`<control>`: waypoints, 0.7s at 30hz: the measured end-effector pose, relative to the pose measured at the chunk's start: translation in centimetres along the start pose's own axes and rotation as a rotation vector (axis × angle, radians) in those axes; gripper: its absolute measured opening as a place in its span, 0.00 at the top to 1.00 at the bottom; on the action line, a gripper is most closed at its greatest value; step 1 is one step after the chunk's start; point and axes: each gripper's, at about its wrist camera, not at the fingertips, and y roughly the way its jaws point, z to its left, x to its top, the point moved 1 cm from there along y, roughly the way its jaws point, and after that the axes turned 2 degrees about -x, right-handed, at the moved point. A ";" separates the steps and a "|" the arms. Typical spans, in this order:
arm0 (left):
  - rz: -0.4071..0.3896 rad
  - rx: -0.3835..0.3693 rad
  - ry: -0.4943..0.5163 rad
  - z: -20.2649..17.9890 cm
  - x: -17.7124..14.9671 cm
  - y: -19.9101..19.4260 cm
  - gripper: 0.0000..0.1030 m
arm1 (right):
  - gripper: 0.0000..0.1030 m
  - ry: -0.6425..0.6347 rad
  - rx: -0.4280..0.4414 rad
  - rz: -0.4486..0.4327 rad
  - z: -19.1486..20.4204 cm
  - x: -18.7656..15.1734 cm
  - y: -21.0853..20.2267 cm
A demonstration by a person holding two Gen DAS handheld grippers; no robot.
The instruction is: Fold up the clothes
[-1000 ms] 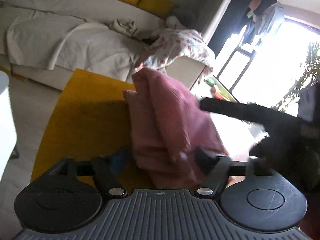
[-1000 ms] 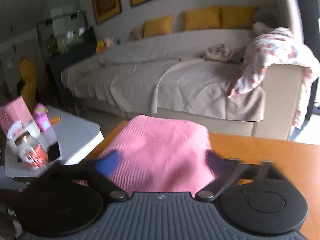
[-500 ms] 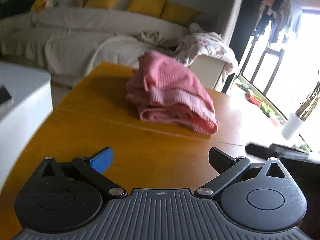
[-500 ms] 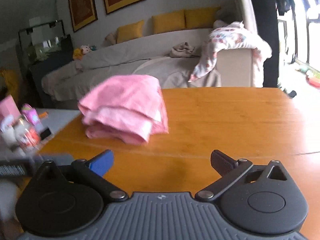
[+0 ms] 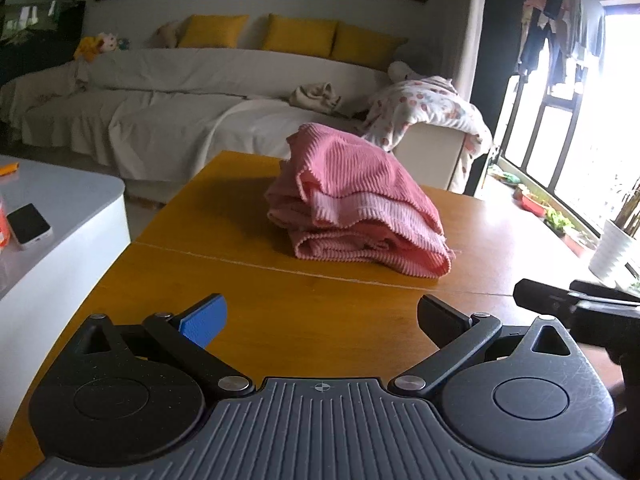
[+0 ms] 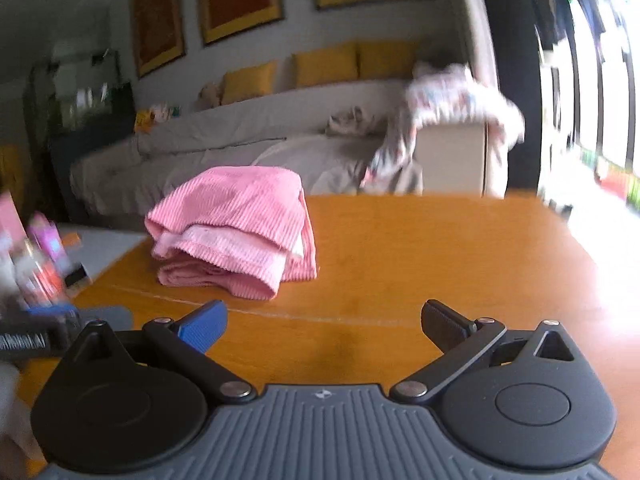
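Note:
A pink ribbed garment [image 5: 352,204] lies folded in a thick stack on the orange wooden table [image 5: 248,296]. It also shows in the right wrist view [image 6: 240,228], left of centre. My left gripper [image 5: 320,320] is open and empty, held back from the stack over the table. My right gripper [image 6: 324,320] is open and empty too, back from the stack and to its right. The right gripper's dark body [image 5: 576,304] shows at the right edge of the left wrist view.
A white side table [image 5: 60,216] with a phone stands left of the wooden table. A covered sofa [image 5: 180,112] with yellow cushions and a floral cloth [image 5: 424,108] lies behind. A white pot [image 5: 612,252] and bright windows are at the right.
Both grippers have let go of the pink garment and pulled back from it. The folded stack now rests alone on the table.

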 end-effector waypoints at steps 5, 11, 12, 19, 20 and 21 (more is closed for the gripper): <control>0.005 -0.001 0.016 0.2 0.1 0.3 0.00 | 0.00 -0.014 0.002 0.028 -0.4 0.4 0.9; 0.031 -0.002 0.006 0.4 0.1 0.7 0.00 | 0.00 0.005 0.024 0.044 -0.7 0.2 1.1; 0.034 -0.002 0.002 0.5 0.1 0.7 0.00 | 0.00 0.002 0.026 0.048 -0.7 0.2 1.1; 0.071 -0.005 -0.011 0.8 0.0 1.1 0.00 | 0.00 0.017 0.034 0.071 -0.9 0.1 1.4; 0.071 -0.004 -0.010 0.7 0.0 1.2 0.00 | 0.00 0.020 0.034 0.072 -0.9 0.1 1.4; 0.069 -0.001 -0.004 0.6 0.0 1.2 0.00 | 0.00 0.022 0.034 0.073 -1.0 0.1 1.4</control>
